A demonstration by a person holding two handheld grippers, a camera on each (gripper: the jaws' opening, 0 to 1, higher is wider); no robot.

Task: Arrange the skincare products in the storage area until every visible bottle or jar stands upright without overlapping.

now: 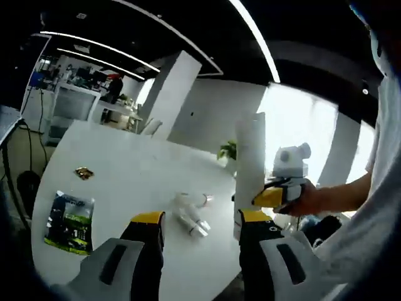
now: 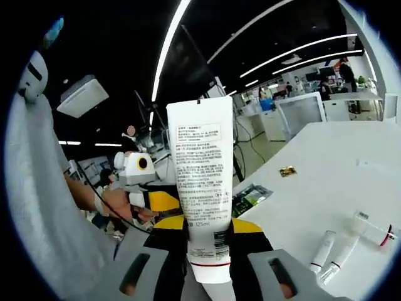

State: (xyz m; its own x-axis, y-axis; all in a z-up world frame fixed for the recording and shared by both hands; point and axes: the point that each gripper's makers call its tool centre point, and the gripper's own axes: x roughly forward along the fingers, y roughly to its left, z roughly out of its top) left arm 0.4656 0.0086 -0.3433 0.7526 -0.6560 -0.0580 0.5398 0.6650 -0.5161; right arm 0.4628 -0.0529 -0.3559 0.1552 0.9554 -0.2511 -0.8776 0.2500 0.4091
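Note:
A tall white tube (image 2: 202, 182) with printed text stands cap-down between the jaws of my right gripper (image 2: 207, 227), which is shut on it just above the cap. In the left gripper view the same tube (image 1: 250, 164) rises above the table's near edge, with the right gripper (image 1: 269, 197) clamped on its lower part. My left gripper (image 1: 202, 221) is open with nothing between its jaws and hovers over the table. Three small white tubes (image 1: 192, 216) lie flat on the table ahead of it; they also show as small tubes (image 2: 335, 251) at the lower right.
A white table (image 1: 125, 163) carries a green and black packet (image 1: 70, 222) near its left edge and a small gold wrapper (image 1: 83, 172) farther back. A person's hand (image 2: 116, 204) holds the left gripper (image 2: 160, 202). Office desks stand behind.

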